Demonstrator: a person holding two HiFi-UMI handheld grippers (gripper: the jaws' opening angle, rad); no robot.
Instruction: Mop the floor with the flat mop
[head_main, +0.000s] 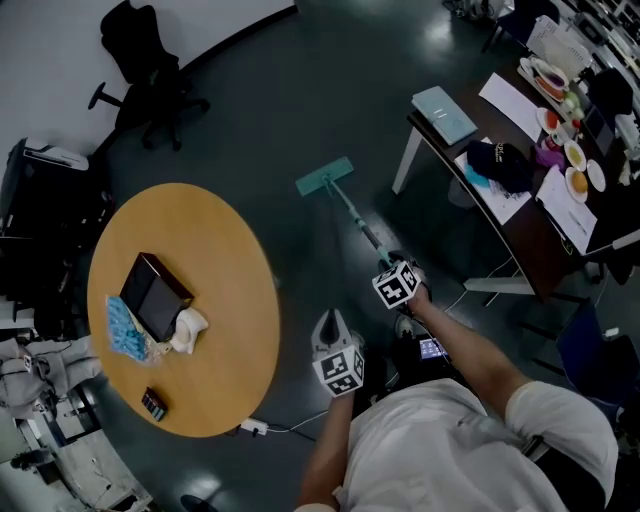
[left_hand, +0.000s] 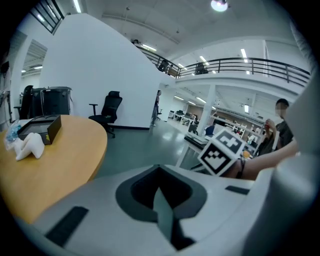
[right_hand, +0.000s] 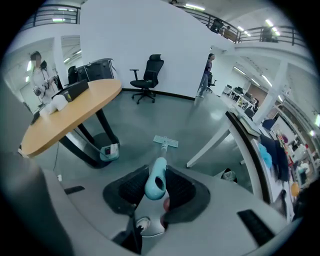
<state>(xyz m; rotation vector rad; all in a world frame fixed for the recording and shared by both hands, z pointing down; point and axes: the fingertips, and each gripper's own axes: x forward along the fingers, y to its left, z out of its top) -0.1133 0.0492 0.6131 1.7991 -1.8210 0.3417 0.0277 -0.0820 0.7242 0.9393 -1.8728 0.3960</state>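
The flat mop lies with its teal head (head_main: 324, 177) flat on the dark floor, between the round table and the desk. Its thin handle (head_main: 358, 220) runs back to my right gripper (head_main: 392, 268), which is shut on it. In the right gripper view the handle's teal end (right_hand: 156, 182) sits between the jaws, and the mop head (right_hand: 165, 142) shows small on the floor ahead. My left gripper (head_main: 330, 328) hovers left of the handle, apart from it. It is shut (left_hand: 160, 200) with nothing in it.
A round wooden table (head_main: 230, 300) stands at the left with a black box (head_main: 155, 295) and a white cloth on it. A cluttered desk (head_main: 520, 230) with a white leg (head_main: 405, 160) is at the right. A black office chair (head_main: 150, 80) stands far left. A power strip (head_main: 255, 428) lies under the table's edge.
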